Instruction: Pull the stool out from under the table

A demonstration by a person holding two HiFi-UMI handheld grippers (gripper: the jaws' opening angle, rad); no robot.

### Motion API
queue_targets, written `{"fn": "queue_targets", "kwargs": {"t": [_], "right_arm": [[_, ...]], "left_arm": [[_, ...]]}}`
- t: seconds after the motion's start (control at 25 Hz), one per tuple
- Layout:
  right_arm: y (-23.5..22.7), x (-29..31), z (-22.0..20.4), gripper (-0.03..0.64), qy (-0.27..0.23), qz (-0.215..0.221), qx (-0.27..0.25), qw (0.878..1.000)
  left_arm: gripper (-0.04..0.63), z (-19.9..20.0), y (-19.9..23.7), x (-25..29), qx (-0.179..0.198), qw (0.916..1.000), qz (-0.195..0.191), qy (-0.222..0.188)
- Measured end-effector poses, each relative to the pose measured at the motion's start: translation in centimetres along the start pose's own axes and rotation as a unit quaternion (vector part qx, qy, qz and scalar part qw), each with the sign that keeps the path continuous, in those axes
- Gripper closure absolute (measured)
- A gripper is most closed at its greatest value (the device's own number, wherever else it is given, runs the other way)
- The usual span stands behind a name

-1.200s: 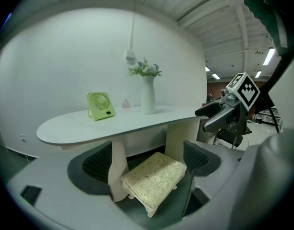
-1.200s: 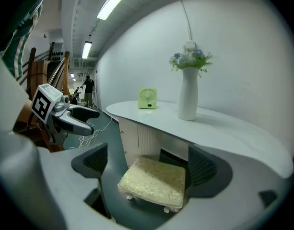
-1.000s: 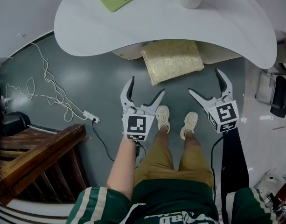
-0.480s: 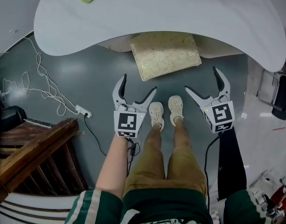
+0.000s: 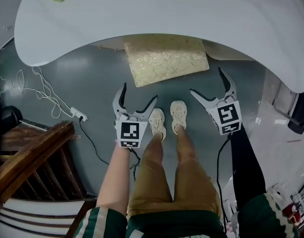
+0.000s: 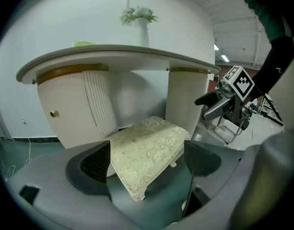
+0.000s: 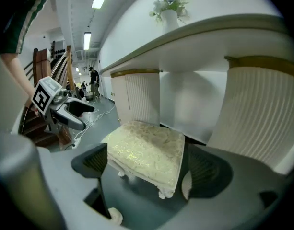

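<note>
Stool [image 5: 164, 58] on floor [image 5: 92, 83], rear half tucked beneath table [image 5: 156, 19], front corner poking out. Looms nearer than a second ago: stepped forward, both tools carried closer. Left gripper [image 5: 139, 93] and right gripper [image 5: 207, 82] spread wide, holding nothing, just short of its front edge. Approach only; grasp and pull pending.

The left gripper [image 6: 149, 163] is holding its jaws wide apart, gripping nothing. Beyond them, framed in the gap and apart from both, the stool [image 6: 149, 147] is standing on the floor [image 6: 161, 195], its far end lying under the table [image 6: 118, 57] between the two pedestals. A vase [image 6: 141, 28] is standing on the far side of the tabletop. At the right, the right gripper [image 6: 207, 106] is hovering beside the right pedestal [image 6: 186, 99].
</note>
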State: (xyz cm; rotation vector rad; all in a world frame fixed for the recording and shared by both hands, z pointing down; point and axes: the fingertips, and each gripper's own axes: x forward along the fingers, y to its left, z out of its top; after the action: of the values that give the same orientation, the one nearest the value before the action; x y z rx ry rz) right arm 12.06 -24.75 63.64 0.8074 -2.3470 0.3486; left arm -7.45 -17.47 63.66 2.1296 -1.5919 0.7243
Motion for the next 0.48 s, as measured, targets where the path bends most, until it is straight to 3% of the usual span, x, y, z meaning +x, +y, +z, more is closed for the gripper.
{"fn": "queue_targets", "kwargs": {"t": [0.48], "right_arm": [[-2.7, 7.6, -8.3, 0.084, 0.002, 0.001, 0.007, 1.000]], "left_arm": [[0.121, -8.5, 0.3, 5.3, -0.020, 0.9983, 0.024, 0.049]]}}
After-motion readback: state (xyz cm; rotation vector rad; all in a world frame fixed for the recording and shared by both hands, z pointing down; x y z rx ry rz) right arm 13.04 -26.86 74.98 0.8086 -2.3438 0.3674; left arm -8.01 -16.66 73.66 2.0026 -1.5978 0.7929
